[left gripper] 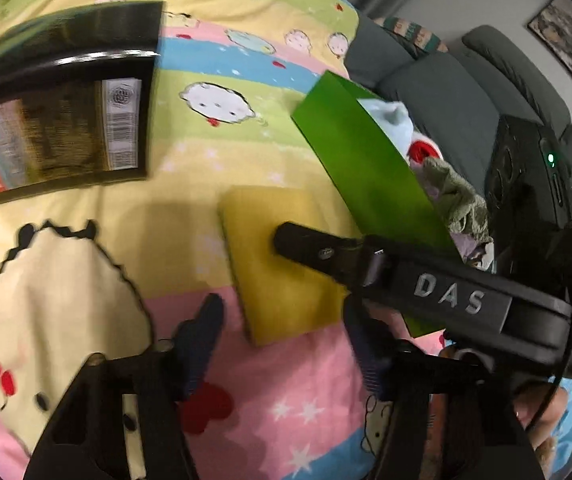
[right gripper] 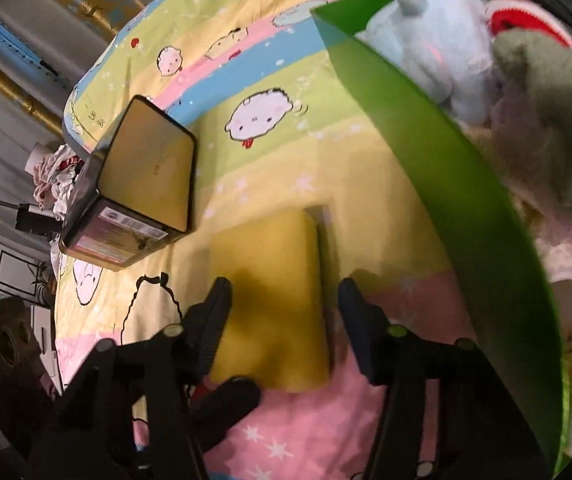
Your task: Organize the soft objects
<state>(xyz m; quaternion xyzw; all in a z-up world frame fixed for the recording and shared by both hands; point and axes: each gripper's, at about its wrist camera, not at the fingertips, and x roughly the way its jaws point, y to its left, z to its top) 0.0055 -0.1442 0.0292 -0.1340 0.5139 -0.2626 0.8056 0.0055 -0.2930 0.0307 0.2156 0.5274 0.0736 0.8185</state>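
A yellow sponge [left gripper: 274, 264] lies flat on the cartoon bedsheet, just left of a green box [left gripper: 362, 176]. It also shows in the right wrist view [right gripper: 274, 280]. The green box [right gripper: 446, 184] holds soft toys: a pale blue plush [right gripper: 434, 48], a grey-green plush [right gripper: 546, 120] and a red-and-white one [right gripper: 522, 20]. My right gripper [right gripper: 284, 312] is open with its jaws on either side of the sponge, low over it. My left gripper [left gripper: 286, 332] is open just short of the sponge's near edge. The right gripper's finger [left gripper: 310, 248] crosses over the sponge in the left wrist view.
A black tin box [left gripper: 62, 120] with a barcode label lies on the sheet at the left; it also shows in the right wrist view [right gripper: 138, 184]. A grey sofa [left gripper: 446, 96] stands behind the green box. A pile of clothes [right gripper: 58, 176] lies beyond the bed's edge.
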